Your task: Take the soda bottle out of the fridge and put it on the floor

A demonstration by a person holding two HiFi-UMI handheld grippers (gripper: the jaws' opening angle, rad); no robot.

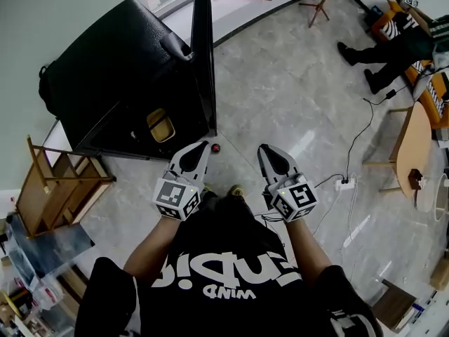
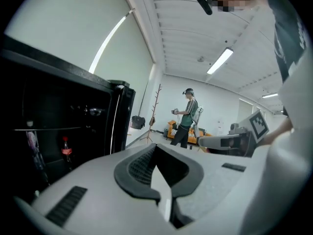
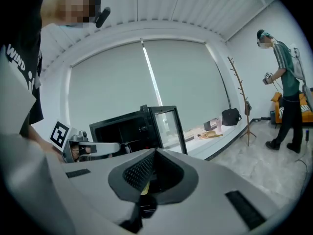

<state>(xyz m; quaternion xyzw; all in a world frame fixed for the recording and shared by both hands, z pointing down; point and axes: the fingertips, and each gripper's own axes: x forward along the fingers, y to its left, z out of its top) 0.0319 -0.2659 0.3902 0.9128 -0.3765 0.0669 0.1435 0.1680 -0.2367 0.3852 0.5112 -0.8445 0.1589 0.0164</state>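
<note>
The soda bottle [image 1: 216, 148], seen from above as a small red cap, stands on the floor at the foot of the fridge's open door [image 1: 203, 55]. In the left gripper view the bottle [image 2: 66, 148] shows small, with a red cap and label, against the dark fridge [image 2: 54, 116]. The black fridge [image 1: 119, 76] stands to the left. My left gripper [image 1: 203, 146] hangs shut and empty a little to the left of the bottle, its jaws meeting [image 2: 156, 147]. My right gripper [image 1: 264, 148] is shut and empty too, further right [image 3: 155, 152].
A yellow thing [image 1: 160, 125] lies inside the fridge. A wooden rack [image 1: 52, 181] stands to the left. A power strip [image 1: 344, 183] with cables and a round wooden table [image 1: 414, 146] are on the right. One person [image 1: 393, 44] sits at the far right; another [image 2: 188, 116] stands across the room.
</note>
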